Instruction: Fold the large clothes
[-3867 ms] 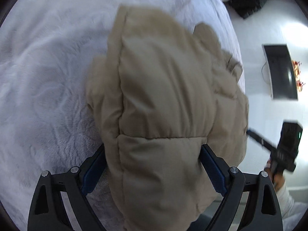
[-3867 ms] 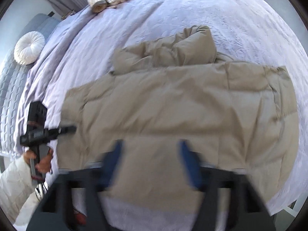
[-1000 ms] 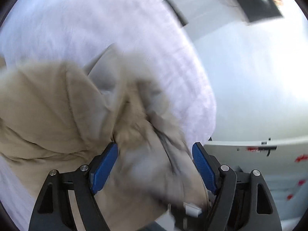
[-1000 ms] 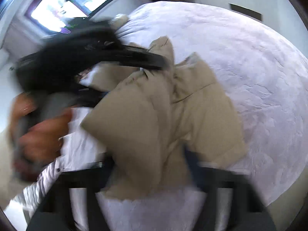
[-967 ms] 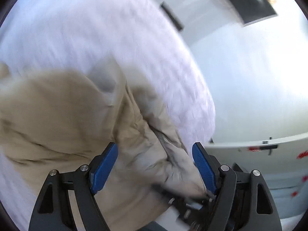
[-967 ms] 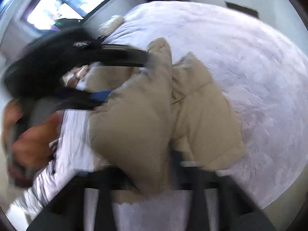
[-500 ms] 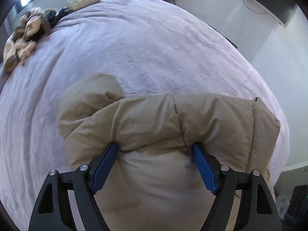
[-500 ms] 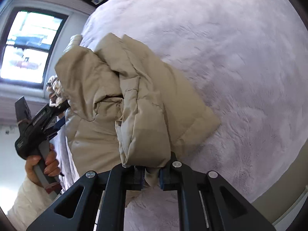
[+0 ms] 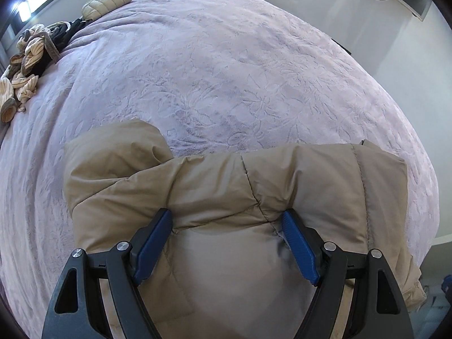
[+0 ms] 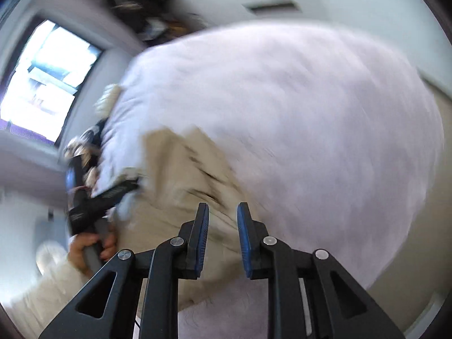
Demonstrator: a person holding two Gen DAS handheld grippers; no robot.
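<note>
Left claw [image 9: 227, 220]: blue pads spread wide, both pressed into a thick folded roll of the beige puffer jacket [image 9: 254, 180]; the padding bulges between and beyond the fingers, so the claw is pinching the bundle.
Left claw aim: steeply downward onto the bed.
Jacket, left wrist view: lies on the lavender bedspread [image 9: 240, 65]; the folded roll runs crosswise just ahead of the pads, a rounded lobe sticks out ahead and to the left of the claw, a stitched panel extends to the right of it and droops past the bed edge at lower right.
Right claw [image 10: 223, 214]: pads a narrow gap apart and opening; nothing is pinched between them. Jacket fabric lies behind and below the fingertips; contact cannot be told through the blur.
Jacket, right wrist view: beige mass just ahead and left of the right claw, on the near part of the bed; the frame is motion-blurred, so folds are not readable.
Left hand [image 10: 90, 245], right wrist view: grips the handle of the other tool, left of the right claw, at the jacket's left edge; cream sleeve below it.
Clothes pile [image 9: 28, 53]: striped and dark garments, far ahead and left of the left claw, at the bed's far edge.
Quilted cream garment [image 9: 107, 0]: far ahead, near the bed's far corner.
Window [image 10: 48, 76]: bright, upper left of the right claw.
</note>
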